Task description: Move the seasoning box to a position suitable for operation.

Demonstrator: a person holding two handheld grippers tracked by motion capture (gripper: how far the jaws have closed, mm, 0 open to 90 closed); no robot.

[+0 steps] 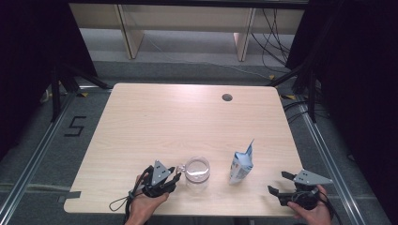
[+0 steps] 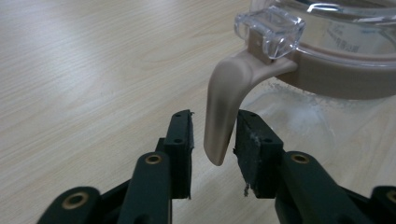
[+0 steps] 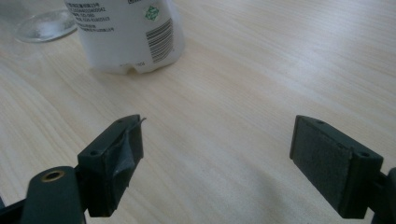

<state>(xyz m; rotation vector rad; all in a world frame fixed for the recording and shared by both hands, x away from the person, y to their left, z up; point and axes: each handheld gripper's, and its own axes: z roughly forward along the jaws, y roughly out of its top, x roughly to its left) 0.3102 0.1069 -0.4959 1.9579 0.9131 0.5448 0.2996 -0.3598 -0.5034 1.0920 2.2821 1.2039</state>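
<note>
A clear glass pitcher (image 1: pixel 197 172) with a beige band and a clear lid latch stands near the table's front edge. Its beige handle (image 2: pixel 224 107) hangs down between the jaws of my left gripper (image 2: pixel 214 126). One jaw touches the handle and a narrow gap shows at the other. The high view shows the left gripper (image 1: pixel 176 179) just left of the pitcher. A white and blue pouch (image 1: pixel 241 168) with an opened top stands upright to the pitcher's right. My right gripper (image 1: pixel 280 183) rests wide open at the front right, with nothing between its jaws (image 3: pixel 217 135) and the pouch (image 3: pixel 126 32) ahead of it.
The light wooden table (image 1: pixel 187 117) has a round cable hole (image 1: pixel 227 97) at the back right. The pitcher's glass base (image 3: pixel 42 23) appears beyond the pouch in the right gripper view. Dark curtains, cables and shelving legs stand beyond the table.
</note>
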